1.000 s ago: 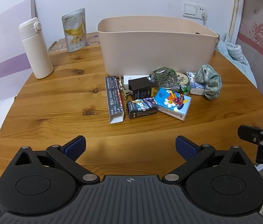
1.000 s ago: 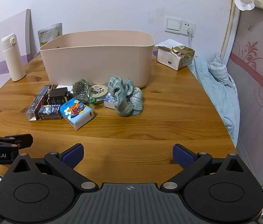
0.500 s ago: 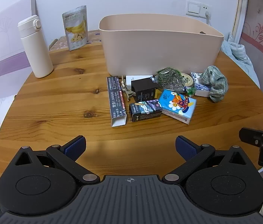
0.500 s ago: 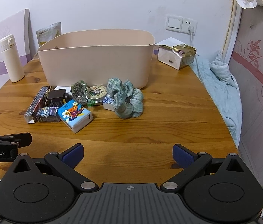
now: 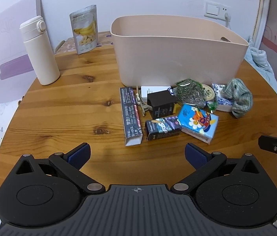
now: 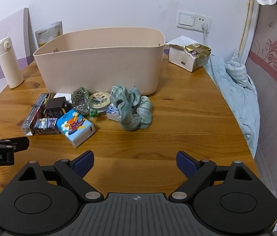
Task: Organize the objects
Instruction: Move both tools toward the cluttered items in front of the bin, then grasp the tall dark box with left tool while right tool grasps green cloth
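Observation:
A beige bin (image 5: 179, 53) (image 6: 101, 63) stands at the back of the round wooden table (image 5: 69, 108). In front of it lies a cluster: a long dark box (image 5: 131, 116), a small dark carton (image 5: 163, 130), a black cube box (image 5: 162, 103), a blue tissue pack (image 5: 198, 123) (image 6: 75, 126), a bag of dried herbs (image 6: 80, 100), a round tin (image 6: 99, 100) and a green checked cloth (image 6: 131, 108). My left gripper (image 5: 137, 154) hovers open short of the cluster. My right gripper (image 6: 135, 161) is open with nothing between its fingers, and its jaws are closing.
A white flask (image 5: 39, 50) and a banana-chip pouch (image 5: 84, 31) stand at the back left. A gold-wrapped box (image 6: 189, 57) sits at the back right near a wall socket (image 6: 194, 20). A pale blue blanket (image 6: 236, 90) hangs past the table's right edge.
Both grippers have edged closer to the cluster, so the objects look larger. The right gripper's fingers have drawn slightly inward.

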The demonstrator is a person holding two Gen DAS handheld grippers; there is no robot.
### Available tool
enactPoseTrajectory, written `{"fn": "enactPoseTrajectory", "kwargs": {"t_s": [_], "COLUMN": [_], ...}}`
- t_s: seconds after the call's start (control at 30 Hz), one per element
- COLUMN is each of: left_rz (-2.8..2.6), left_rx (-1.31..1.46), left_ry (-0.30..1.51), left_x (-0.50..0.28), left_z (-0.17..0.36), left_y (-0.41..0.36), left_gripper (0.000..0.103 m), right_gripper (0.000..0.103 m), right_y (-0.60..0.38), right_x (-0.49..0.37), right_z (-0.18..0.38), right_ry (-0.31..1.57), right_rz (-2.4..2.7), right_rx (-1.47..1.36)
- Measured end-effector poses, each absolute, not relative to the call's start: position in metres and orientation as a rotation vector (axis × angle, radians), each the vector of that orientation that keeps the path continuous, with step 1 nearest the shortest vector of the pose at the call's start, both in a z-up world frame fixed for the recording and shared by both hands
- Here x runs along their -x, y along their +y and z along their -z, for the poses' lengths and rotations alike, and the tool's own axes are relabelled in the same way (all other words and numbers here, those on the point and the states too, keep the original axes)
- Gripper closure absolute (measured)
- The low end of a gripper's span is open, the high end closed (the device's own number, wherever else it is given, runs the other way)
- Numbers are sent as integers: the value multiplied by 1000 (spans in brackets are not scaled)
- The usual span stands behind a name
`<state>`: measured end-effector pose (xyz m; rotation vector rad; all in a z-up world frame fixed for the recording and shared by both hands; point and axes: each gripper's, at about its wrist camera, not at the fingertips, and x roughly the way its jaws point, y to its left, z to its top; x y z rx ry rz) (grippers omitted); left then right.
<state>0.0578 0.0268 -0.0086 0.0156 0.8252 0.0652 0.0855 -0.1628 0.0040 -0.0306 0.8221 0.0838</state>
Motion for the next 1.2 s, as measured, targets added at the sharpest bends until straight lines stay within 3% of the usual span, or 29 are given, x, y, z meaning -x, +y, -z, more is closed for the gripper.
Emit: {"fn": "enactPoseTrajectory", "kwargs": {"t_s": [0.93, 1.2], "left_rz": [-82, -69], "left_rx": [32, 3], "left_ry": [959, 965], "left_x": [-121, -135], "left_z": [31, 34], "left_y": [54, 57], "left_gripper": [0, 1], "right_gripper": [33, 48], "right_y": [-157, -153], "right_x": [-152, -166], "right_z": [8, 11], "right_ry": [864, 854], "right_rz": [-114, -121], "right_rx": [23, 9]}}
